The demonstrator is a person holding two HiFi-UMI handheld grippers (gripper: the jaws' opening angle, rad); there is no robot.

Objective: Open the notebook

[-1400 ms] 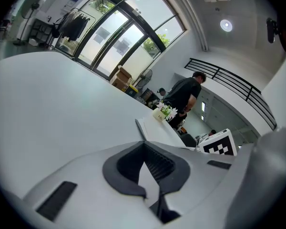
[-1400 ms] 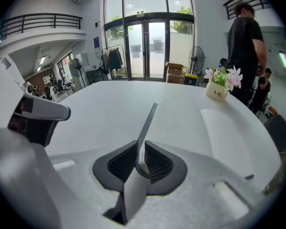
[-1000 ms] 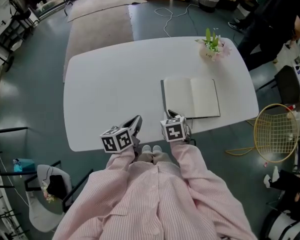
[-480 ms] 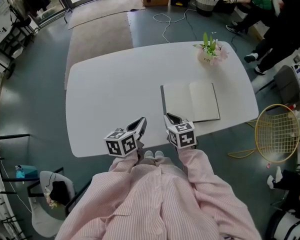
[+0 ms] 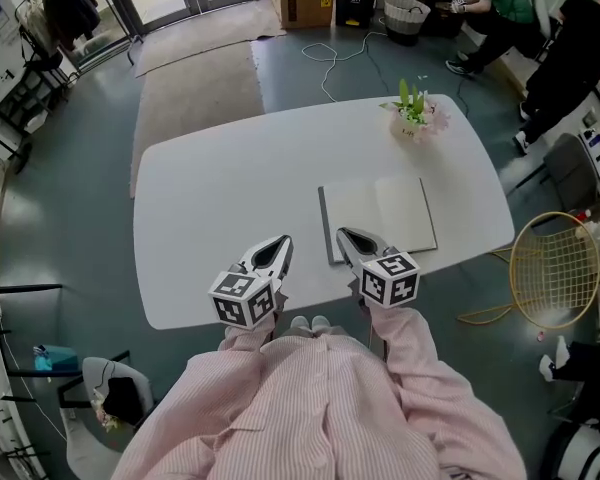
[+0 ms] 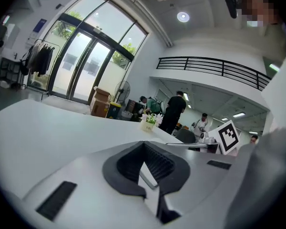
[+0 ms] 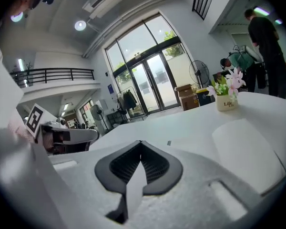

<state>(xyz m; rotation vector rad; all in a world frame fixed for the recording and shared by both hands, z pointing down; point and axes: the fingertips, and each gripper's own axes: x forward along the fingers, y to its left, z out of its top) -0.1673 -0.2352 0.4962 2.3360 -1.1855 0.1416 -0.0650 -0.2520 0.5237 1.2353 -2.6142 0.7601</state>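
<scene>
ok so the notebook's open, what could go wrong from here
1. The notebook lies open near the table's front edge. The right gripper, its jaws just closed on nothing, hangs by the near left corner, so a stray swing could knock the notebook off.
2. The flower pot stands beyond the notebook, so a hard shove forward might tip it.

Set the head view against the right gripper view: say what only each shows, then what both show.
Only the head view: the person's striped shirt, the gold wire chair, the carpet. Only the right gripper view: the balcony railing, a ceiling light, a standing fan. Both: the open notebook, the flower pot, the left gripper, and the right gripper, whose jaws have just closed with nothing between them.
</scene>
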